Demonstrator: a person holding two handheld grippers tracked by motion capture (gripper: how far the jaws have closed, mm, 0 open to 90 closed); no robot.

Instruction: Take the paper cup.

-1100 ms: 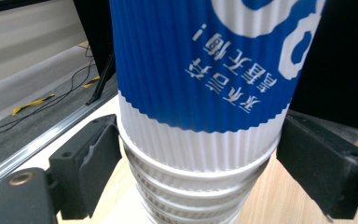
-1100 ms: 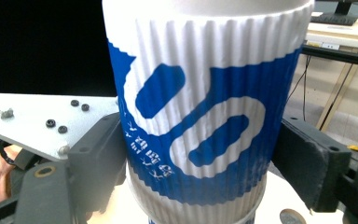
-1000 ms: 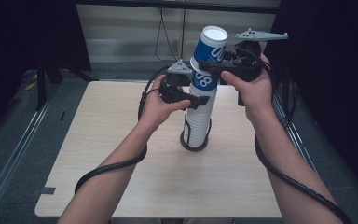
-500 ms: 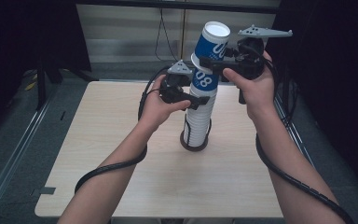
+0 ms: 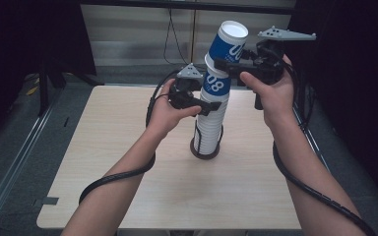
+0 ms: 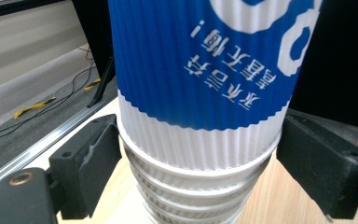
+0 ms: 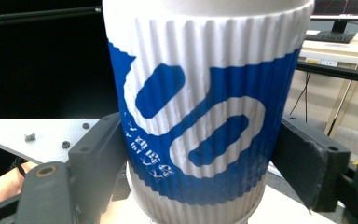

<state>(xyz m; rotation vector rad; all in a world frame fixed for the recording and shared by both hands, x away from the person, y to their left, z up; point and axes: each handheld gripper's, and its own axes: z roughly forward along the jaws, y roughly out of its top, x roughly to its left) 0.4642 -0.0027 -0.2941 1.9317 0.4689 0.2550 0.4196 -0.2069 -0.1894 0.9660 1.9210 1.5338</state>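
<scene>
Tall stack of white ribbed paper cups [image 5: 209, 123] w/ blue printed bands: corrugated, matt paper, fine vertical ridges; blue print flat, no shine. Top blue-and-white ribbed paper cup [image 5: 229, 42], above the stack, same finish. Pale wood-grain tabletop [image 5: 128, 147] under the stack: smooth laminate look, faint sheen. Left tool [image 5: 207, 109] & right tool [image 5: 221, 64], both at the stack: black matt plastic, pads [image 6: 105, 154] rubbery, slightly rough. Grey three-cornered plate [image 5: 286, 34] beside the top cup: matt, metal-looking.

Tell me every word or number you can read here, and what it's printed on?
"08": big white digits on the blue band of the top cup, which tilts off the stack.
"08": the same on the second cup.
A line of small white Chinese characters, upside down, on that second cup's band in the left gripper view: too unclear to quote.
</scene>
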